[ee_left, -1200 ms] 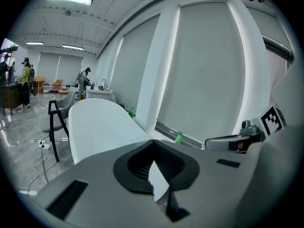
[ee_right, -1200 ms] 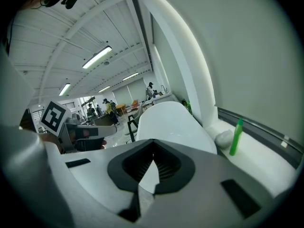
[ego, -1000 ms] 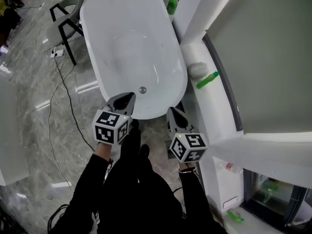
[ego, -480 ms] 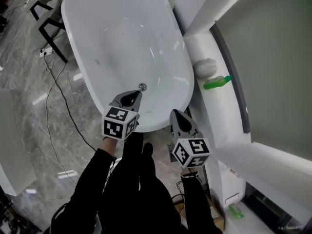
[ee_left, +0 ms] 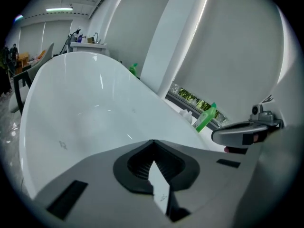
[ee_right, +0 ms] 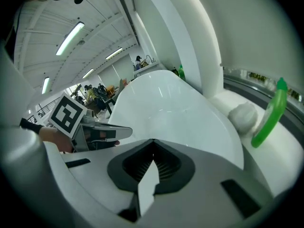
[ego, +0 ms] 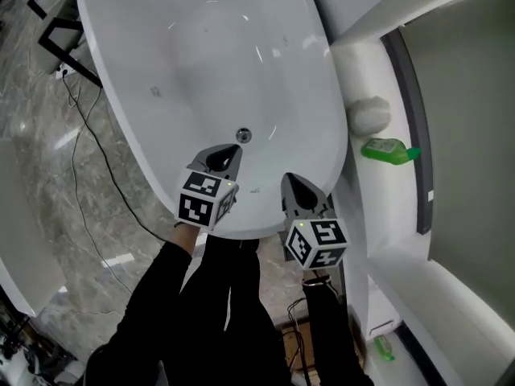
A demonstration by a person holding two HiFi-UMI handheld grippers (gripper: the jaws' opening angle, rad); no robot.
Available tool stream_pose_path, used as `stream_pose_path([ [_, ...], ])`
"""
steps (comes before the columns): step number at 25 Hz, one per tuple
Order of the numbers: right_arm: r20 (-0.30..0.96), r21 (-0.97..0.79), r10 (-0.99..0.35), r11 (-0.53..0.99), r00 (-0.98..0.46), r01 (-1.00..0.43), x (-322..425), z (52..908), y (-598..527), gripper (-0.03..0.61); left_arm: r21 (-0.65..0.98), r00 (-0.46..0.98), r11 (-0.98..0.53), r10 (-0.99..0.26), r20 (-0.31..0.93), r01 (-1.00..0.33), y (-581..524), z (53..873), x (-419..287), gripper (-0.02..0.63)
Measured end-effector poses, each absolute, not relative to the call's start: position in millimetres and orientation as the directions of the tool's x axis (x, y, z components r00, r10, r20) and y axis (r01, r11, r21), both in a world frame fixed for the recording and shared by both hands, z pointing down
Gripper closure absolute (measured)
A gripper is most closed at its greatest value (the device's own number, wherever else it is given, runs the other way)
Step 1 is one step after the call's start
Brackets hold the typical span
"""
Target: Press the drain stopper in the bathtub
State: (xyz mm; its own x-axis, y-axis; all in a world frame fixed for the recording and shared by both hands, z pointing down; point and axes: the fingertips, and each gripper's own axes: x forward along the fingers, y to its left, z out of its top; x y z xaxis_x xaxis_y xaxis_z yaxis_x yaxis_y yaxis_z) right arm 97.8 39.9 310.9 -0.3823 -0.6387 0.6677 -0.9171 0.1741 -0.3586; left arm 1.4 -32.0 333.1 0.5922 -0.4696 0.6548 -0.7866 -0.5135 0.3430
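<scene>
Chrome stopper (ego: pixel 243 135) sits on the tub (ego: pixel 145 39) floor just beyond my left gripper (ego: pixel 228 154), closed and empty like my right gripper (ego: pixel 292 185); I'd bring its tip squarely down on centre.

Floor (ego: pixel 48 215): grey veined stone, glossy, catching light streaks. Standing directly on it: white oval bathtub (ego: pixel 201 71), long axis running away from the viewer. The black legs of a chair (ego: pixel 60 32) stand at the tub's far left. A thin black cable (ego: pixel 103 161) trails loose across the stone beside the tub's left flank. Tub bottom carries only a round metal drain stopper (ego: pixel 244 135), toward the near end. White ledge (ego: pixel 354 71) runs just beside the tub's right rim; on it a white puffy ball (ego: pixel 369 115), and near it a green bottle (ego: pixel 389 149) lying on its side.
</scene>
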Motion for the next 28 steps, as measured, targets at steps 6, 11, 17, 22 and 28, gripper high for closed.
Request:
stream_pose_path([
  [6, 0.706, -0.351, -0.577, 0.218, -0.410, -0.911, 82, 364, 10, 0.580, 0.374, 0.595, -0.494, -0.429, 0.680, -0.784, -53, 382, 3, 0.606],
  [11, 0.726, -0.354, -0.534, 0.251, -0.434, -0.901, 64, 402, 0, 0.580, 0.377, 0.598, -0.506, -0.397, 0.696, -0.776, -62, 416, 8, 0.606],
  [17, 0.740, -0.364, -0.514, 0.238, -0.435, -0.900, 60, 438, -9, 0.580, 0.362, 0.594, -0.526, -0.383, 0.708, -0.770, -75, 451, 17, 0.606],
  [22, 0.751, -0.370, -0.512, 0.198, -0.417, -0.908, 63, 465, -18, 0.580, 0.367, 0.596, -0.531, -0.363, 0.716, -0.764, -81, 479, 24, 0.606],
  [28, 0.760, -0.378, -0.509, 0.160, -0.404, -0.912, 59, 493, -27, 0.580, 0.364, 0.575, -0.517, -0.337, 0.745, -0.774, -84, 519, 22, 0.606],
])
